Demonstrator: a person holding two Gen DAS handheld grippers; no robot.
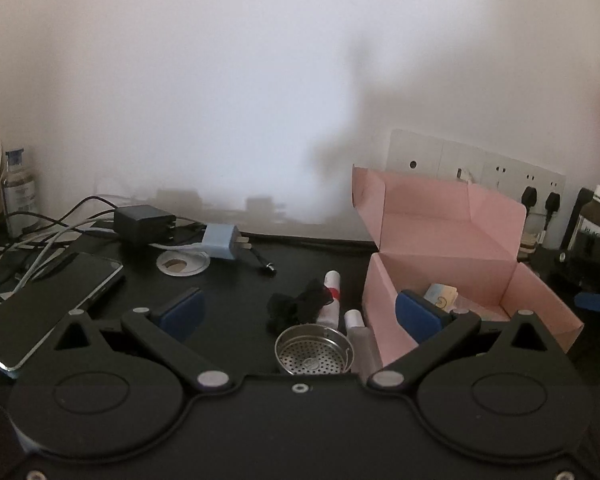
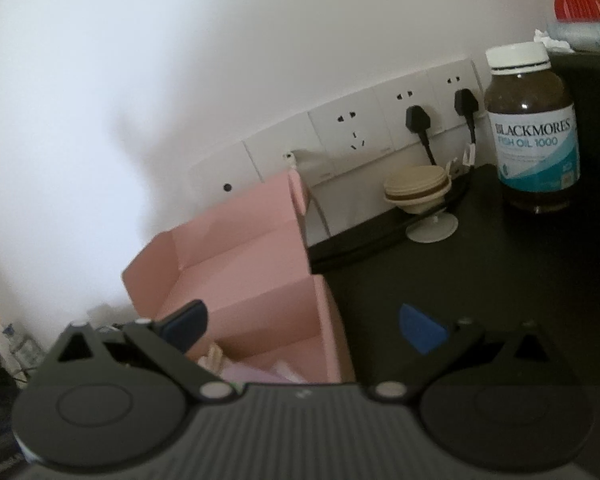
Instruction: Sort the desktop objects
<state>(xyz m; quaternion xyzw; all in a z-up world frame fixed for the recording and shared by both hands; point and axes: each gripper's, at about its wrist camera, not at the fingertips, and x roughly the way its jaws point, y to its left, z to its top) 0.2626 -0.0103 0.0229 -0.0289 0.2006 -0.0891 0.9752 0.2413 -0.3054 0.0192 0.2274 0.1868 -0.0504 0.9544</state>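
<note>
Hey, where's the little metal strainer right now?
In the left wrist view, the metal strainer sits on the black desk between the open fingers, just left of the pink box, below a black cloth.

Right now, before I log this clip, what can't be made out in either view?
- Pink box contents: left wrist view, near wall and claw finger cover most; right wrist view, blurred.
- Metal strainer: lower part behind left claw body.
- Phone: near end cut off by claw housing.

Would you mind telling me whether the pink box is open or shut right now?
Open. The pink box has its lid folded up and back toward the wall, and its interior shows, with a few small items inside.
</note>
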